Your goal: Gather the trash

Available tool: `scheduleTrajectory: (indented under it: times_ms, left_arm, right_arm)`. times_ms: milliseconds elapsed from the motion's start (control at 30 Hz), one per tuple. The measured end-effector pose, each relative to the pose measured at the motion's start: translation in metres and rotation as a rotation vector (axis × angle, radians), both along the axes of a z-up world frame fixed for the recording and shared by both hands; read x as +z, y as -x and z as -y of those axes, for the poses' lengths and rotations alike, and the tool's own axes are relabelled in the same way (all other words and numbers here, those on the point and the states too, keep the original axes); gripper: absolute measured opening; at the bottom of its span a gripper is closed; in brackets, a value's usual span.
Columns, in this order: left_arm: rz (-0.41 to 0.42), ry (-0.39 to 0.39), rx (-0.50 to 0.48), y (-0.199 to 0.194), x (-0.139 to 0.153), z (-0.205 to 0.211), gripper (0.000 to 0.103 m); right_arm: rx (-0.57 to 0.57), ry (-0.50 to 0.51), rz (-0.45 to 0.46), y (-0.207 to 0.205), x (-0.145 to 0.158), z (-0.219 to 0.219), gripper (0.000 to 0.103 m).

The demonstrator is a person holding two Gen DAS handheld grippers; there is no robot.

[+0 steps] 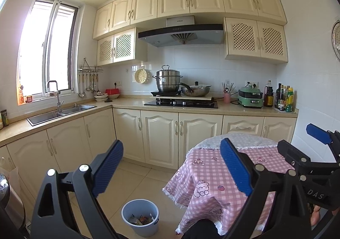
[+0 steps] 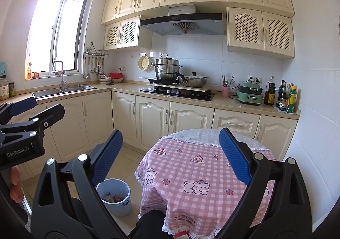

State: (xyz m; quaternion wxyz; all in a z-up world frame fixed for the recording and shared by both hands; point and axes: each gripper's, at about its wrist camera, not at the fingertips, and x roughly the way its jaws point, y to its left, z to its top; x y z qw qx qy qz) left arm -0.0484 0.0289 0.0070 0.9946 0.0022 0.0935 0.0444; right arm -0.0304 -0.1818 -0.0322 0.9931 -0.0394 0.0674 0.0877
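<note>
A light blue trash bucket stands on the tiled floor left of a round table; several crumpled wrappers lie inside it. It also shows in the right wrist view. The table has a pink checked cloth with nothing on its visible top. My left gripper is open and empty, held high above floor and table edge. My right gripper is open and empty above the table. Each gripper shows at the edge of the other's view: the right one, the left one.
An L-shaped counter with cream cabinets runs along the back and left walls. It carries a sink, a hob with pots, a green appliance and bottles. A metal bin stands at far left.
</note>
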Motion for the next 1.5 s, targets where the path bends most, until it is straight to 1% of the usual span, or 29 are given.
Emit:
scheduleTrajectory:
  times_ms: [1000, 1500]
  left_arm:
    - [-0.018, -0.011, 0.01, -0.006, -0.003, 0.002, 0.091]
    - [-0.056, -0.019, 0.01, -0.014, -0.012, 0.003, 0.091]
  right_arm:
    - [0.015, 0.019, -0.022, -0.014, -0.006, -0.001, 0.092]
    - [0.013, 0.024, -0.044, -0.018, -0.011, 0.0, 0.092]
